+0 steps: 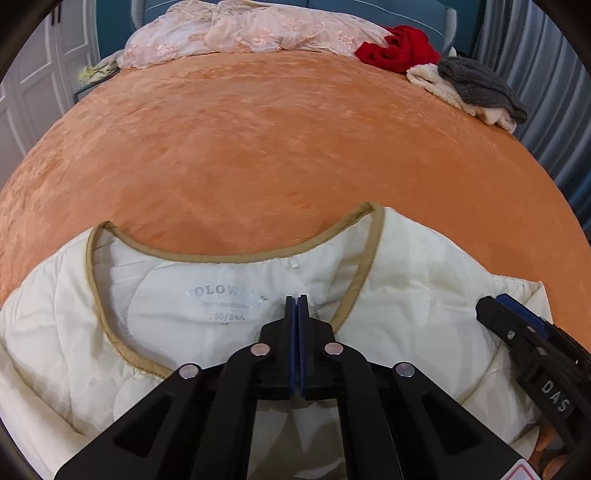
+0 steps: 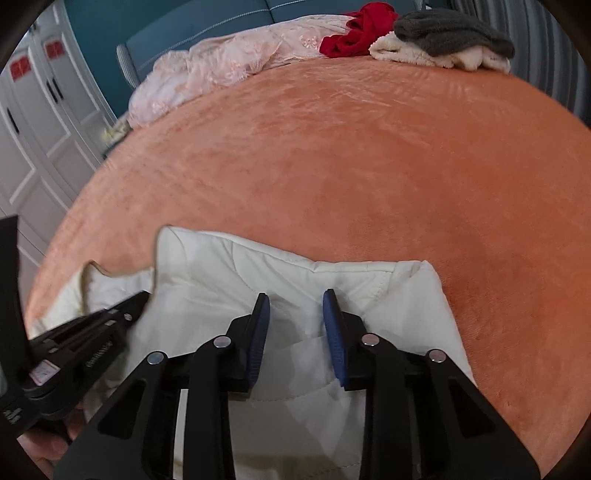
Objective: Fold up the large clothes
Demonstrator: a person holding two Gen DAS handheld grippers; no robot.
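A cream quilted jacket (image 1: 413, 269) with tan neckline trim lies at the near edge of an orange bedspread (image 1: 258, 140), lining label facing up. My left gripper (image 1: 297, 297) hovers over the neck opening with its jaws shut and nothing between them. My right gripper (image 2: 295, 295) is open over the jacket's (image 2: 280, 273) right shoulder fold, pads apart with fabric beneath them. The right gripper shows in the left wrist view (image 1: 491, 306) at the jacket's right edge. The left gripper shows in the right wrist view (image 2: 142, 297).
At the far end of the bed lie a pink lace garment (image 1: 240, 33), a red garment (image 1: 402, 48), and a grey and cream fleece pile (image 1: 476, 88). White wardrobe doors (image 2: 33, 129) stand on the left, grey curtains (image 1: 546, 74) on the right.
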